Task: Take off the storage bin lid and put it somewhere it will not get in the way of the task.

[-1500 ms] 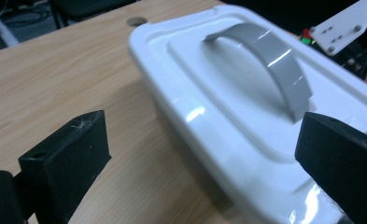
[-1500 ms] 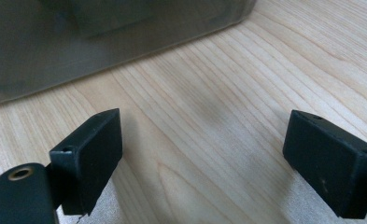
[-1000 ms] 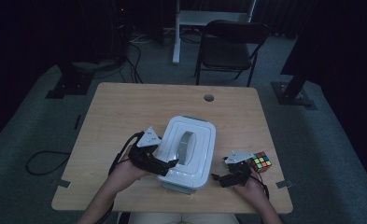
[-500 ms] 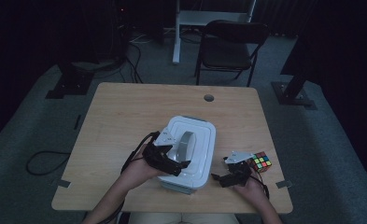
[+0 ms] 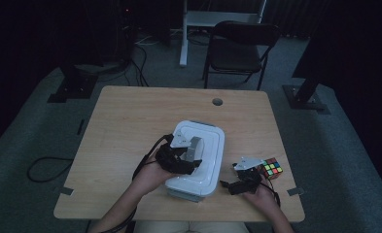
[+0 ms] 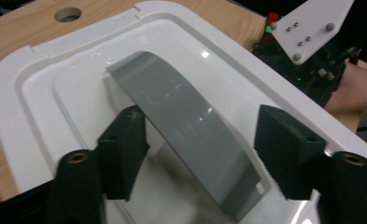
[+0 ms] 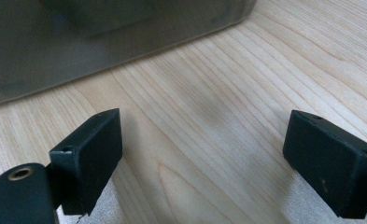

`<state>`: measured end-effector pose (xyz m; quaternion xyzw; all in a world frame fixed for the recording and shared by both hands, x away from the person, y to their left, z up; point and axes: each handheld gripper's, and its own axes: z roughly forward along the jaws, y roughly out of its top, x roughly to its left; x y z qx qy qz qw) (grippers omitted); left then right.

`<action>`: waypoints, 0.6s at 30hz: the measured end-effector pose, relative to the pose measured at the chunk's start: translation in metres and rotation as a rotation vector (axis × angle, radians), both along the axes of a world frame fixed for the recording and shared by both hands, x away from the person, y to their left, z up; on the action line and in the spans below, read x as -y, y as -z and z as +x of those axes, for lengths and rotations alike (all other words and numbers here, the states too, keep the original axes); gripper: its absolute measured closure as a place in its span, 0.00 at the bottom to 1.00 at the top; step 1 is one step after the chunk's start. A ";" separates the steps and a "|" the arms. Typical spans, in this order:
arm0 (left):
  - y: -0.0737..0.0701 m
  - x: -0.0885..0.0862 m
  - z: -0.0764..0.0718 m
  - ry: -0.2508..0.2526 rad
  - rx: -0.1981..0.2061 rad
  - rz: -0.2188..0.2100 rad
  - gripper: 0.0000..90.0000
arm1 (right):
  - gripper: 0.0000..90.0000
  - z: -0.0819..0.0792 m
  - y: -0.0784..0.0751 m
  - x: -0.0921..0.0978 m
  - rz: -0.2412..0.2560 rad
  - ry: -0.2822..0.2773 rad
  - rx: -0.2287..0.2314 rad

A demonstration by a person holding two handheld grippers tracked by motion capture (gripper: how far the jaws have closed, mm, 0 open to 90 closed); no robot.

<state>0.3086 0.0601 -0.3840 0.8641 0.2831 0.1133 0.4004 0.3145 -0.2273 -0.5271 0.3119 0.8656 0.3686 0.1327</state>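
On one table (image 5: pixel 120 126): one white box (image 5: pixel 205 145), one cube (image 5: pixel 271 168), two tools

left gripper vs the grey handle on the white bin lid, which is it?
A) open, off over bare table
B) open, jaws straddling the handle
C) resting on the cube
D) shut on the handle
B: in the left gripper view the left gripper is open, one jaw each side of the grey handle on the white lid, with gaps showing.

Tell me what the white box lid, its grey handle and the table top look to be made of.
Box lid: glossy white moulded plastic, judging by its highlights and rounded ridges. Grey handle: smooth plastic, semi-gloss, with soft reflections. Table: light wood or wood-look laminate, matt, with visible grain lines; which one cannot be told.
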 end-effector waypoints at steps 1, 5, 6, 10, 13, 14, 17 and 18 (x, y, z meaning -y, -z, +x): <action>0.000 0.000 0.000 0.000 0.000 0.000 0.43 | 0.13 0.000 0.000 0.000 0.000 0.000 0.000; 0.001 -0.001 0.001 -0.009 -0.008 -0.004 0.49 | 0.13 0.000 0.000 0.000 0.000 0.000 0.000; 0.001 -0.001 0.001 -0.009 -0.006 -0.002 0.49 | 0.13 0.000 0.000 0.000 0.000 0.000 0.000; 0.001 -0.001 0.001 -0.006 -0.009 -0.003 0.50 | 0.13 0.000 0.000 0.000 0.000 0.000 0.000; 0.001 0.000 0.001 -0.006 -0.010 -0.001 0.50 | 0.13 0.000 0.000 0.000 0.000 0.000 0.000; 0.002 0.000 0.001 -0.006 -0.013 -0.001 0.51 | 0.13 0.000 0.000 0.000 0.000 0.000 0.000; 0.004 0.001 0.001 -0.002 -0.022 0.000 0.52 | 0.13 0.000 0.000 0.000 0.000 0.000 0.000; 0.006 0.002 0.002 0.000 -0.033 0.000 0.53 | 0.13 0.000 0.000 0.000 0.000 0.000 -0.001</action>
